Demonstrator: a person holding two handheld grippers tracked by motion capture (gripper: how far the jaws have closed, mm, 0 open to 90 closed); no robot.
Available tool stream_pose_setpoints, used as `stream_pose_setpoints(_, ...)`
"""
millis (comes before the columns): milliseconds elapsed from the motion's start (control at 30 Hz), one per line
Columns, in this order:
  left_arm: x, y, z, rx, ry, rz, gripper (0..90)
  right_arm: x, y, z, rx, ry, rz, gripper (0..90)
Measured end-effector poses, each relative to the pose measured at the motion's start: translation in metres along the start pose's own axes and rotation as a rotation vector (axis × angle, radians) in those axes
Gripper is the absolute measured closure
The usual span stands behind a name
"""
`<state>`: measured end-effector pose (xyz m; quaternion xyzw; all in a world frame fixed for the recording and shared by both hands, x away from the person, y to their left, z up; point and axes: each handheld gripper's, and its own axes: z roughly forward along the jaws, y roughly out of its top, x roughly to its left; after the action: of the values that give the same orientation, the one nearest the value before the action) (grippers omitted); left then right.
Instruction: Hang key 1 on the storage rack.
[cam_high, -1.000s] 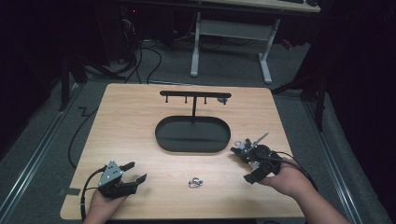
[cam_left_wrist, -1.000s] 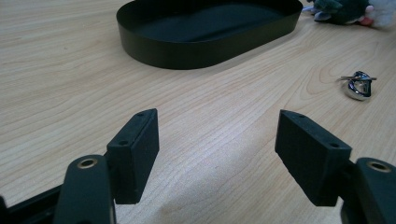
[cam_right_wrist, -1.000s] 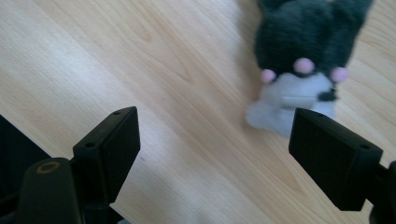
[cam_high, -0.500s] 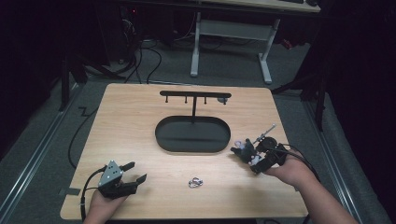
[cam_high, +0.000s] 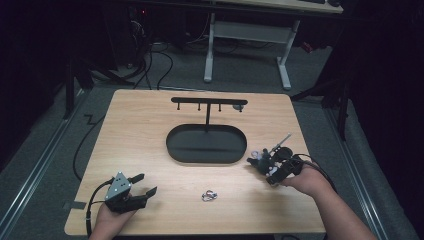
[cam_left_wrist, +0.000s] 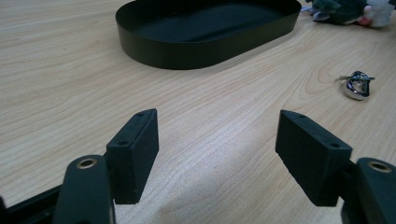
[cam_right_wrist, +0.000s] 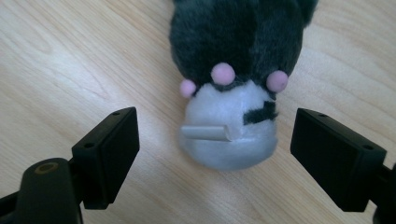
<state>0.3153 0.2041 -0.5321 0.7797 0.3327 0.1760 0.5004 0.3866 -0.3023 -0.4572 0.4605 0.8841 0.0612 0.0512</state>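
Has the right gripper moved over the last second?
Yes. The right gripper has shifted away from the table's near edge, closing on the plush toy beside the black tray.

A light wooden tabletop (cam_high: 140, 130) carries a black oval tray (cam_high: 206, 145) near its middle. A black T-shaped stand (cam_high: 208, 102) rises from the tray's far edge. A small metal ring (cam_high: 208, 195) lies nearer the person than the tray. A grey-and-white plush toy (cam_right_wrist: 233, 84) lies just right of the tray.
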Motion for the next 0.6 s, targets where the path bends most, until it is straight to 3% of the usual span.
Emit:
stream_pose_setpoints(133, 0.0, 0.0, 0.0, 0.0, -0.002, -0.002, 30.9, -0.005, -0.001, 0.007, -0.011, 0.035, 0.023, 17.6)
stream_pose_setpoints(333, 0.0, 0.0, 0.001, 0.001, -0.001, -0.004, 30.9, -0.009, -0.001, 0.015, 0.006, 0.04, 0.001, 22.1)
stream_pose_setpoints(400, 0.0, 0.0, 0.001, 0.001, -0.001, -0.004, 30.9, -0.01, 0.001, 0.019, 0.017, 0.05, -0.005, 27.7)
stream_pose_setpoints(600, 0.0, 0.0, 0.0, 0.002, -0.002, -0.003, 30.9, -0.013, 0.003, 0.023, 0.025, 0.048, 0.003, 32.0)
